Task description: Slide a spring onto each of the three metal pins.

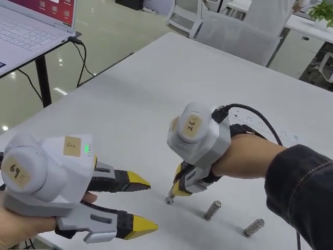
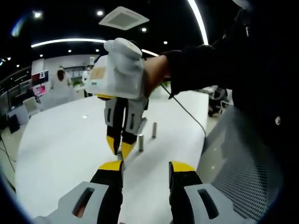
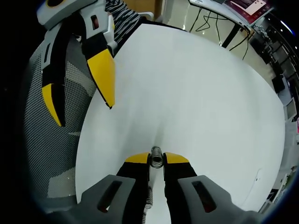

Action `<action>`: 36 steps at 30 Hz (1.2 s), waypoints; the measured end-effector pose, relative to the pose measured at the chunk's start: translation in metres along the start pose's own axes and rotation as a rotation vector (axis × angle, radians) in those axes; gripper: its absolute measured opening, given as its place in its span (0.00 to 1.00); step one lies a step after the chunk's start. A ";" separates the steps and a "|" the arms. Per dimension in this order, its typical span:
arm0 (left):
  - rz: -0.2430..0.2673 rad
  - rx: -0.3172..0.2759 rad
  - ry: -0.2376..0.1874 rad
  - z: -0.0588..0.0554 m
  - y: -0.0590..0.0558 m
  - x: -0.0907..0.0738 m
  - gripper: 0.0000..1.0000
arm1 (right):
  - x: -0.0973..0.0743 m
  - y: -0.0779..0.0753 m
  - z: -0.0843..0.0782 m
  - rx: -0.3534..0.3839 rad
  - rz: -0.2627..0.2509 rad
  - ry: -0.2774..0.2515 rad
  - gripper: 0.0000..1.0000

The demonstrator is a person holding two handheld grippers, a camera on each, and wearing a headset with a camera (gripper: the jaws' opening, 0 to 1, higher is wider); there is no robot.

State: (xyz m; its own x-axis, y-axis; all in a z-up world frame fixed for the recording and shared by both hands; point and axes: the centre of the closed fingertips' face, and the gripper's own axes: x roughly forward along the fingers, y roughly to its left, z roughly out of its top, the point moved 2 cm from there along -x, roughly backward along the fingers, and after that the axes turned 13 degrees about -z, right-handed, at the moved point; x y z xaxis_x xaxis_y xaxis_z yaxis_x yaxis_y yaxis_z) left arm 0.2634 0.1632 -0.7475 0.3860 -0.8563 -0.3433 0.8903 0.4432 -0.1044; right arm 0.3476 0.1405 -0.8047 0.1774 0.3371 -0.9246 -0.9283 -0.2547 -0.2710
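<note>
White and mostly bare, the bench (image 1: 156,94) runs back toward a grey chair (image 1: 234,31), with an open laptop (image 1: 31,21) off its far left corner. The right claw (image 1: 177,190) points steeply down close to the near edge of the bench. Its yellow tips are pressed together on a small metal spring (image 3: 157,157), whose coiled end stands up between them in the right gripper view. In the head view the lower end of the held piece reaches down to the bench top.

A second spring (image 1: 212,210) and a third spring (image 1: 254,227) lie on the bench just to the right of that claw, apart from each other. The left claw (image 1: 144,203) hovers at the near left, its jaws wide apart and its tips aimed toward the right claw. A black cable (image 1: 260,117) arcs from the right claw's housing past the person's dark sleeve (image 1: 302,182).
</note>
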 end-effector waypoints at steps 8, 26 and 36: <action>0.003 0.000 0.006 -0.001 0.000 0.000 0.32 | 0.007 0.004 -0.003 0.016 0.000 0.003 0.08; -0.001 0.001 0.013 0.000 -0.002 0.003 0.32 | 0.015 0.003 -0.007 0.067 -0.016 -0.004 0.08; -0.001 -0.001 0.015 -0.001 -0.001 0.003 0.32 | 0.015 0.002 -0.009 0.073 -0.031 -0.007 0.15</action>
State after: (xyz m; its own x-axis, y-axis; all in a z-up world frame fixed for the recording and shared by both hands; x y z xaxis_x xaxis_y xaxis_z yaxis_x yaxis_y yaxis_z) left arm 0.2633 0.1600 -0.7492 0.3813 -0.8526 -0.3573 0.8905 0.4426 -0.1059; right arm 0.3512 0.1369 -0.8217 0.2046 0.3499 -0.9142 -0.9438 -0.1773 -0.2790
